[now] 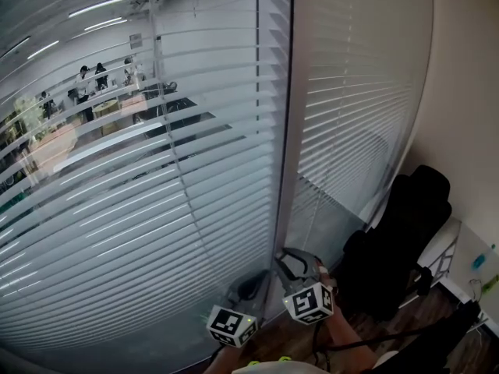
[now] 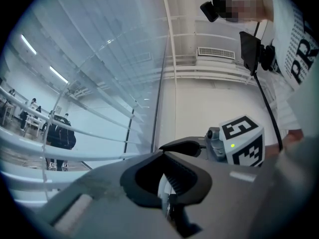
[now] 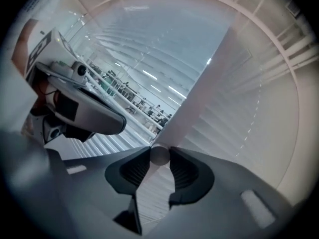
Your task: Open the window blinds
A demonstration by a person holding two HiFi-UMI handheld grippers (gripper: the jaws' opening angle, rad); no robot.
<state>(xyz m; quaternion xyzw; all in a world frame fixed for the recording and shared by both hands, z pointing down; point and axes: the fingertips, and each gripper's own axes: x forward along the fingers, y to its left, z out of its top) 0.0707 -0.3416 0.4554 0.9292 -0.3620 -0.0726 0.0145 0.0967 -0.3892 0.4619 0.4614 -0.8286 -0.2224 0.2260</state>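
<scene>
Two slatted blinds hang behind glass. The left blind (image 1: 140, 209) has its slats tilted partly apart, and an office shows through. The slats of the right blind (image 1: 351, 115) lie flat and closed. Between them stands a pale frame post (image 1: 285, 131). At its foot my right gripper (image 1: 288, 258) (image 3: 159, 156) is shut on a round grey knob (image 3: 159, 158) that faces it, one pad pressing on each side. My left gripper (image 1: 256, 283) (image 2: 164, 156) hangs just left of it, jaws together. Only a thin pale sliver shows between its pads (image 2: 187, 183).
A black office chair (image 1: 398, 240) stands close on the right, with a white desk edge (image 1: 468, 259) beyond it. Dark cables (image 1: 390, 333) trail over the wood floor. People (image 1: 92, 80) stand far off behind the glass. The right gripper's marker cube (image 2: 244, 143) is beside the left jaws.
</scene>
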